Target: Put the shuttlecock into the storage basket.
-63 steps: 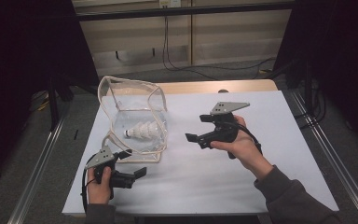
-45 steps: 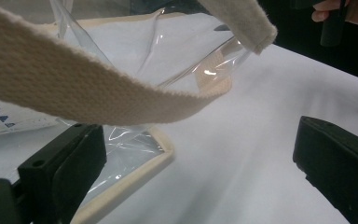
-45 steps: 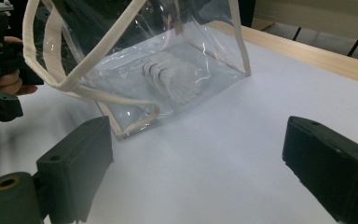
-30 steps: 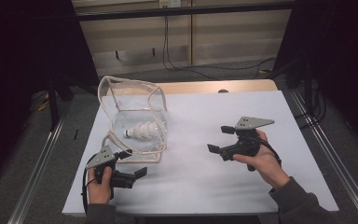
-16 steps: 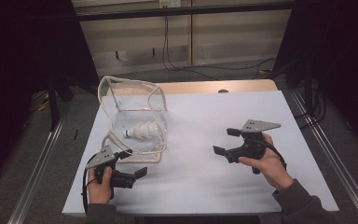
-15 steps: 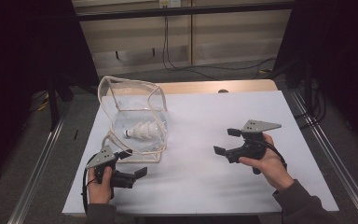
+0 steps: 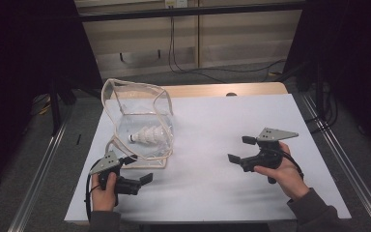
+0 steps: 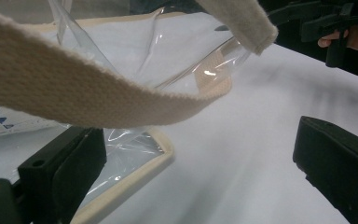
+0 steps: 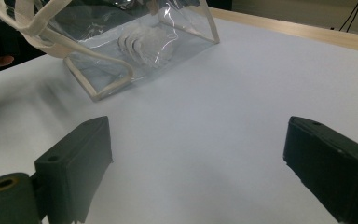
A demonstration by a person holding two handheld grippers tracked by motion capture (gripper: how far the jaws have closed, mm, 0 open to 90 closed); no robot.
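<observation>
A clear plastic bag [image 7: 137, 113] with cream trim stands on the white table at the left. A white ribbed, shuttlecock-like object [image 7: 148, 136] lies inside it. My left gripper [image 7: 138, 168] rests by the bag's front corner, jaws open and empty. In the left gripper view a cream strap [image 8: 79, 93] of the bag [image 8: 135, 46] crosses above the left gripper [image 8: 200, 186], and the bag's trimmed corner [image 8: 158, 158] lies beside one jaw. My right gripper [image 7: 240, 149] is held over the table's right half, open and empty. The right gripper [image 9: 196, 172] faces the bag [image 9: 135, 42] from a distance.
The white tabletop [image 7: 212, 121] has a wooden strip [image 7: 212, 90] along its far edge. Metal rails [image 7: 36, 179] run along both sides of the table. Dark curtains and cables stand behind. Bare white surface lies between the two grippers.
My right gripper has drawn away from the bag, moving right and toward the table's front. The left gripper and the bag have stayed still.
</observation>
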